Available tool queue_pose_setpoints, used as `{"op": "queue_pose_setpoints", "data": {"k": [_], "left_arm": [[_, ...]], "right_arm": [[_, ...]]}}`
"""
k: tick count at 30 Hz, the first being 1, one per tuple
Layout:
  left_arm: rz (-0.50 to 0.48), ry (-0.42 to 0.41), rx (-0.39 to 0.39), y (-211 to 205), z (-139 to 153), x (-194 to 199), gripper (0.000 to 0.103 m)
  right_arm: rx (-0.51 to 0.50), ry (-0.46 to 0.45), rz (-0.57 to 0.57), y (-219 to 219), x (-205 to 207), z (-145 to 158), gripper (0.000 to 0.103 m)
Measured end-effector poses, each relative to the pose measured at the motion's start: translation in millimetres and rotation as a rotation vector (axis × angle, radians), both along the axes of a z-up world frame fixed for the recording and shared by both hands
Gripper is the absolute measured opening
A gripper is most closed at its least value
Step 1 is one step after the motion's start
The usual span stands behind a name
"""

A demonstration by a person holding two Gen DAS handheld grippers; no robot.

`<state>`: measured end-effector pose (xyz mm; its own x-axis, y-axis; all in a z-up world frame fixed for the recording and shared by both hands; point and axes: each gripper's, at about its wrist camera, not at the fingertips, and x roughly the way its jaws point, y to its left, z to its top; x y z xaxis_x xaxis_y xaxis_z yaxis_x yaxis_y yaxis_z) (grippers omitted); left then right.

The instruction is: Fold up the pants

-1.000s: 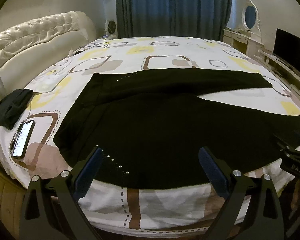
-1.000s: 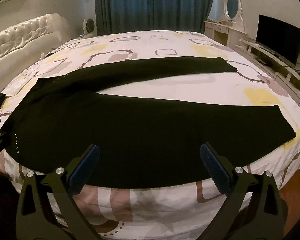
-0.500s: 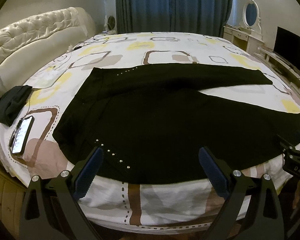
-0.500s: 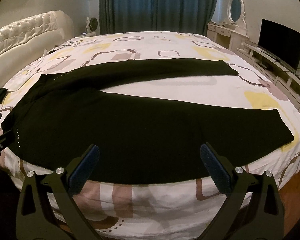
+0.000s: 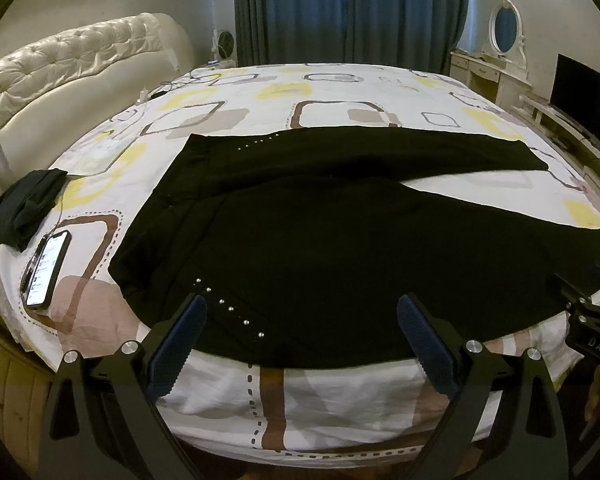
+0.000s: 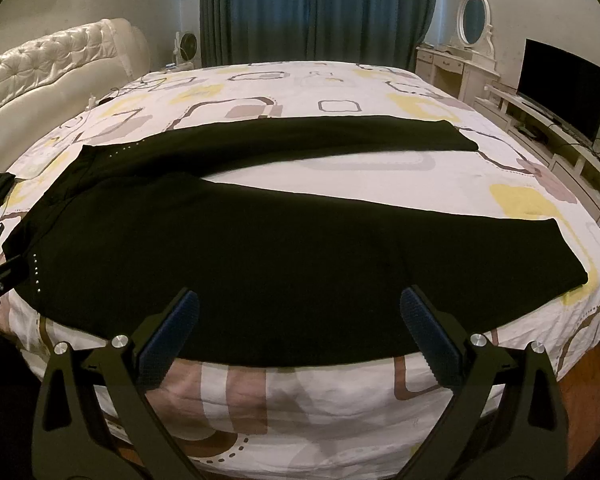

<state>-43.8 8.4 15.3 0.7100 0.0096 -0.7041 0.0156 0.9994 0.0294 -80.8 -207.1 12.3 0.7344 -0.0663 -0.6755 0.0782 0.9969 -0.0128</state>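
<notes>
left claw [image 5: 300,332] | backed off slightly | pants [image 5: 340,248] sit farther away

- Bed [image 5: 340,92] fills the middle of the room; white cover with yellow, brown and grey squares.
- Headboard [image 5: 72,64] at left, cream, tufted, curved.
- Curtains [image 5: 352,12] on the far wall, blue-grey, drawn shut.
- Small fan [image 6: 187,46] stands beside the curtains, left side.
- Dresser [image 6: 456,66] at far right, white, with an oval mirror [image 6: 473,20] on top.
- TV [image 6: 562,88] on a long low white unit [image 6: 556,144] along the right wall.
- Walls pale; light dim and warm.
- Wood floor [image 6: 592,412] shows at lower right.
</notes>
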Motion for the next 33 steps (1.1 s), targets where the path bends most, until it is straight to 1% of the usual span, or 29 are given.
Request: {"op": "queue_pose_setpoints", "data": {"k": [11, 33], "left_arm": [[0.007, 0.007, 0.000, 2.1, -4.4, -2.6, 0.096], [0.006, 0.010, 0.000, 0.7, -4.1, -2.0, 0.096]], "right_arm": [[-0.001, 0.001, 0.000, 1.7, 1.0, 0.1, 0.101], [-0.003, 0.002, 0.001, 4.1, 1.0, -0.2, 0.101]]}}
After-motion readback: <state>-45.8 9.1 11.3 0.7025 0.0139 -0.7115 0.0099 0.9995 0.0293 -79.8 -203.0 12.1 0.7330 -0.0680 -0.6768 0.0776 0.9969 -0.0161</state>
